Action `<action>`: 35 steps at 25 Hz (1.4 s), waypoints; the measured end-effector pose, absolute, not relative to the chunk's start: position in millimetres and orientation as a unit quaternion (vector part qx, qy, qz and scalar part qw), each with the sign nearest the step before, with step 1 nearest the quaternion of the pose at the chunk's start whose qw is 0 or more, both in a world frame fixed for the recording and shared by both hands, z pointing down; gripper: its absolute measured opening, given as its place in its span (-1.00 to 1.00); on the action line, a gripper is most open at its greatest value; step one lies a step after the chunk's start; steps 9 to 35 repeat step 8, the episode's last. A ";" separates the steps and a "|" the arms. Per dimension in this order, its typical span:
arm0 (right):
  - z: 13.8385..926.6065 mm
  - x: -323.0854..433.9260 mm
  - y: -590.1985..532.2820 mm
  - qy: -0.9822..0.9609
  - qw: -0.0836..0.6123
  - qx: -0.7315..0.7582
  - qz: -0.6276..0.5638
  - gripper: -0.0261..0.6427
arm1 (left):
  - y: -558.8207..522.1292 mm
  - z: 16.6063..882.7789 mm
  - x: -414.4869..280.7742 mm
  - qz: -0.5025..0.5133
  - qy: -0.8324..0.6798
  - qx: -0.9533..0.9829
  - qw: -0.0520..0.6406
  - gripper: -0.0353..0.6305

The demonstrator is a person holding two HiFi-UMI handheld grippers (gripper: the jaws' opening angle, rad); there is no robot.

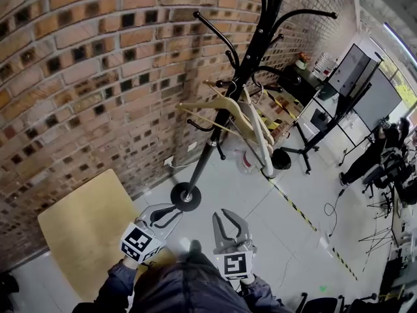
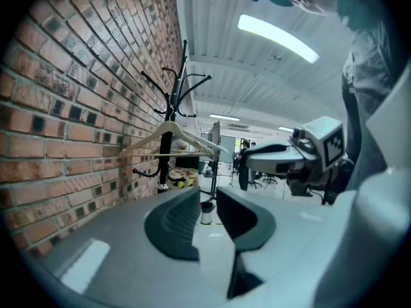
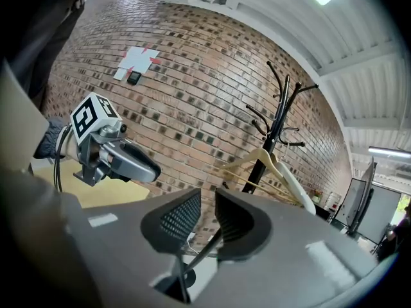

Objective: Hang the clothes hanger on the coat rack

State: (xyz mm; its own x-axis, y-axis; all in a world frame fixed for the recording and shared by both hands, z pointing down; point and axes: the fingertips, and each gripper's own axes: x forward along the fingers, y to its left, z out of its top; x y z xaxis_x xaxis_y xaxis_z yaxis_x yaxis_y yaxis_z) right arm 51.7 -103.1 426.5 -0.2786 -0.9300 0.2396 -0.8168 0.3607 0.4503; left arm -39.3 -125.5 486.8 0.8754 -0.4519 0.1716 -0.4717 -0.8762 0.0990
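The black coat rack (image 1: 229,96) stands by the brick wall, its round base (image 1: 185,196) on the floor. Wooden clothes hangers (image 1: 218,109) and a white one (image 1: 266,139) hang from its hooks. In the left gripper view the rack (image 2: 168,117) and a pale hanger (image 2: 168,136) lie well ahead; in the right gripper view the rack (image 3: 270,133) carries a hanger (image 3: 263,162). My left gripper (image 1: 173,209) and right gripper (image 1: 222,214) are low, short of the base, side by side. Both have jaws nearly together with nothing between them: the left gripper (image 2: 205,201) and the right gripper (image 3: 207,210).
A light wooden table (image 1: 85,227) is at my left against the brick wall (image 1: 78,77). A black bin (image 1: 281,160) and yellow-black floor tape (image 1: 303,215) lie beyond the rack. Screens on stands (image 1: 352,77) and people are at the far right.
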 end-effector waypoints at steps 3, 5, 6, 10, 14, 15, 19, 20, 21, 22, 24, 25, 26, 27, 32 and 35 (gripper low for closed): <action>427.9 52.3 -103.2 -0.790 0.238 0.552 -0.118 -0.69 | -125.1 486.2 -38.5 0.071 -0.238 0.966 0.068 -0.66; 428.1 53.3 -104.0 -0.790 0.239 0.552 -0.119 -0.72 | -125.8 485.5 -38.1 0.069 -0.238 0.966 0.069 -0.66; 428.2 53.9 -104.4 -0.790 0.239 0.552 -0.119 -0.72 | -126.4 485.6 -37.8 0.069 -0.238 0.966 0.070 -0.67; 428.1 55.0 -105.3 -0.789 0.240 0.553 -0.120 -0.72 | -127.3 486.3 -37.2 0.068 -0.238 0.966 0.073 -0.67; 428.1 55.0 -105.3 -0.789 0.240 0.553 -0.120 -0.72 | -127.3 486.3 -37.2 0.068 -0.238 0.966 0.073 -0.67; 428.1 55.0 -105.3 -0.789 0.240 0.553 -0.120 -0.72 | -127.3 486.3 -37.2 0.068 -0.238 0.966 0.073 -0.67; 428.1 55.0 -105.3 -0.789 0.240 0.553 -0.120 -0.72 | -127.3 486.3 -37.2 0.068 -0.238 0.966 0.073 -0.67; 428.1 55.0 -105.3 -0.789 0.240 0.553 -0.120 -0.72 | -127.3 486.3 -37.2 0.068 -0.238 0.966 0.073 -0.67; 428.1 55.0 -105.3 -0.789 0.240 0.553 -0.120 -0.72 | -127.3 486.3 -37.2 0.068 -0.238 0.966 0.073 -0.67; 428.1 55.0 -105.3 -0.789 0.240 0.553 -0.120 -0.72 | -127.3 486.3 -37.2 0.068 -0.238 0.966 0.073 -0.67; 428.1 55.0 -105.3 -0.789 0.240 0.553 -0.120 -0.72 | -127.3 486.3 -37.2 0.068 -0.238 0.966 0.073 -0.67; 428.1 55.0 -105.3 -0.789 0.240 0.553 -0.120 -0.72 | -127.3 486.3 -37.2 0.068 -0.238 0.966 0.073 -0.67; 428.1 55.0 -105.3 -0.789 0.240 0.553 -0.120 -0.72 | -127.3 486.3 -37.2 0.068 -0.238 0.966 0.073 -0.67; 428.1 55.0 -105.3 -0.789 0.240 0.553 -0.120 -0.72 | -127.3 486.3 -37.2 0.068 -0.238 0.966 0.073 -0.67; 428.1 55.0 -105.3 -0.789 0.240 0.553 -0.120 -0.72 | -127.3 486.3 -37.2 0.068 -0.238 0.966 0.073 -0.67; 428.1 55.0 -105.3 -0.789 0.240 0.553 -0.120 -0.72 | -127.3 486.3 -37.2 0.068 -0.238 0.966 0.073 -0.67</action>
